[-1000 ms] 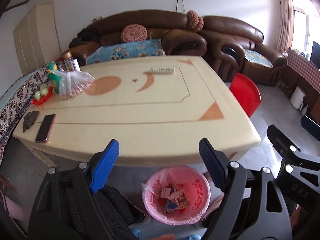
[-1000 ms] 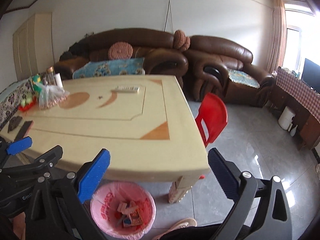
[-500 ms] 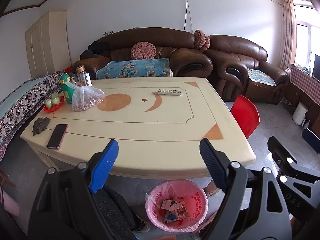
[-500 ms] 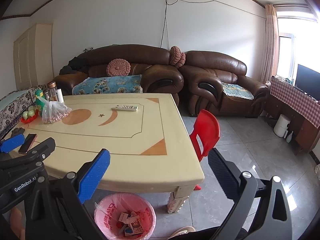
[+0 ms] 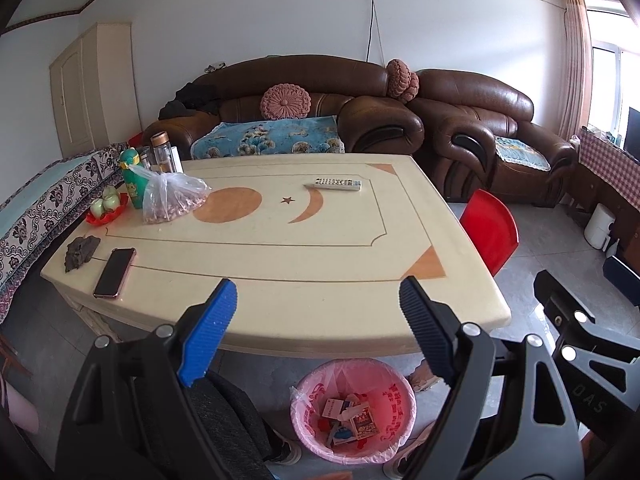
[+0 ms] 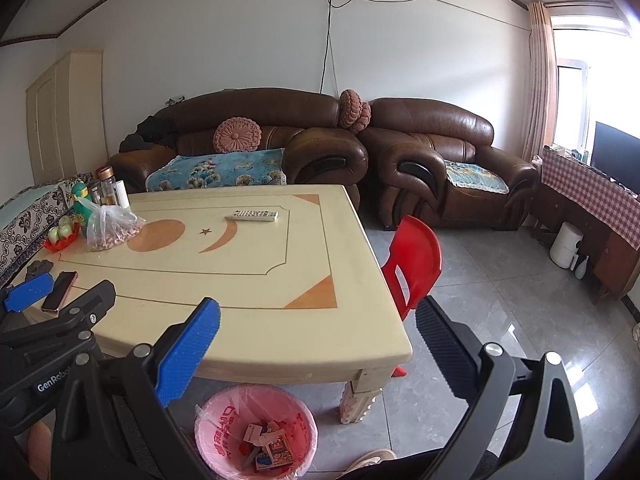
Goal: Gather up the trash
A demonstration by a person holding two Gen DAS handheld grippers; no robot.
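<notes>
Left wrist: left tool (image 5: 316, 308) agape, level.

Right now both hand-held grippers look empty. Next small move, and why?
Probably hold back: both the left hand-held gripper and right hand-held gripper are open and empty, cartons already lie in the pink bin, and no obvious trash shows on the table.

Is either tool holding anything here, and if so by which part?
Nothing is held. The left tool and right tool are both open and empty, above the table edge and the bin.
</notes>
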